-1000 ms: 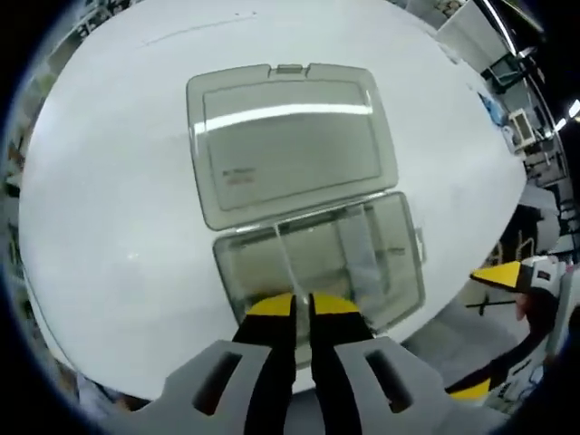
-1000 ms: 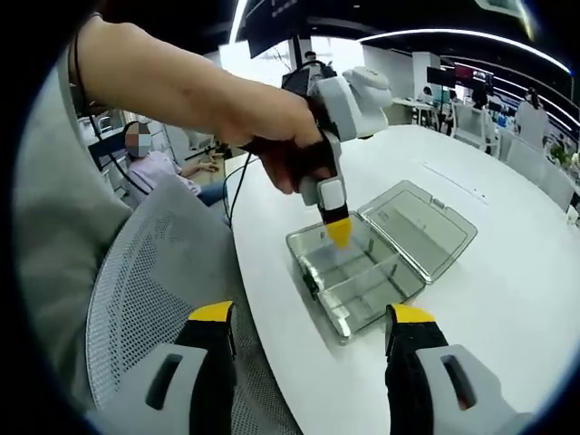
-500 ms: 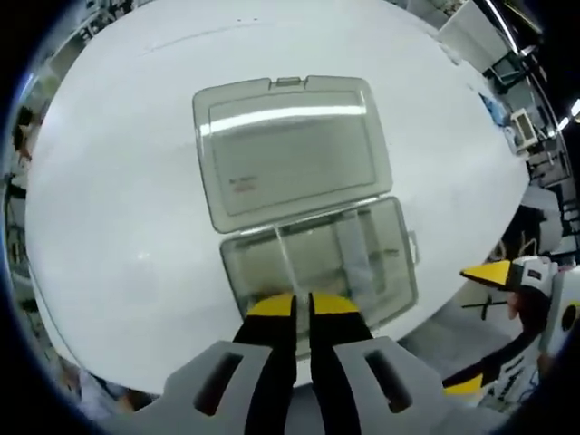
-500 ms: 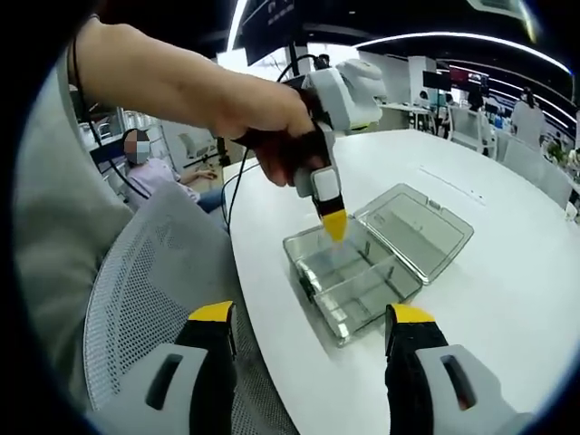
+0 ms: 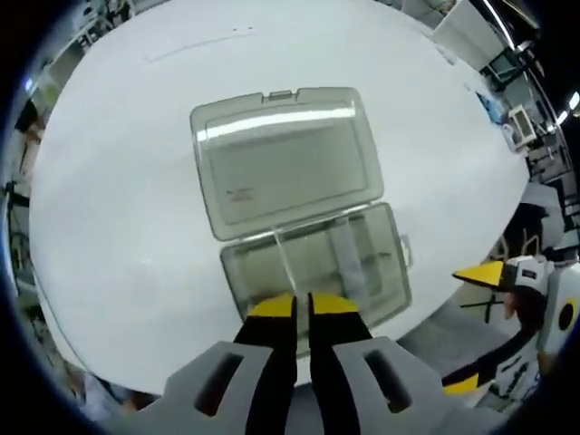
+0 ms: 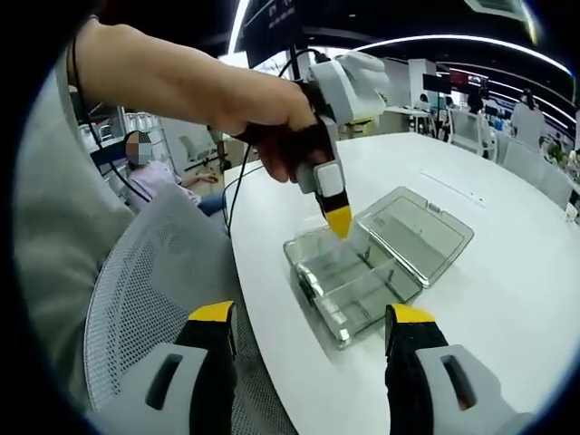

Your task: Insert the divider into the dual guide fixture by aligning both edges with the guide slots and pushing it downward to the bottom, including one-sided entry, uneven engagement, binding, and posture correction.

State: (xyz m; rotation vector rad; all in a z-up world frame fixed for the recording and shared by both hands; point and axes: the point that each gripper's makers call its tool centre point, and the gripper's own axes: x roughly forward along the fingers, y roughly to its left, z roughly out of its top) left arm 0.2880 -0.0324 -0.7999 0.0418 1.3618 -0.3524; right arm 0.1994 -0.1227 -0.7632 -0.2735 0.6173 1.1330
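The left gripper (image 5: 301, 306) is pressed together on the clear divider (image 5: 283, 263), held above the open organiser box (image 6: 349, 281) so both edges can meet the slots. The right gripper (image 6: 313, 322) is kept spread, well back. The lid (image 5: 285, 159) lies flat on the white table (image 5: 118, 181); beyond, a mesh chair (image 6: 154, 272) stands clear.

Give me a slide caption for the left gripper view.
Left gripper, jaws nearly closed, above the open clear box on the white table.
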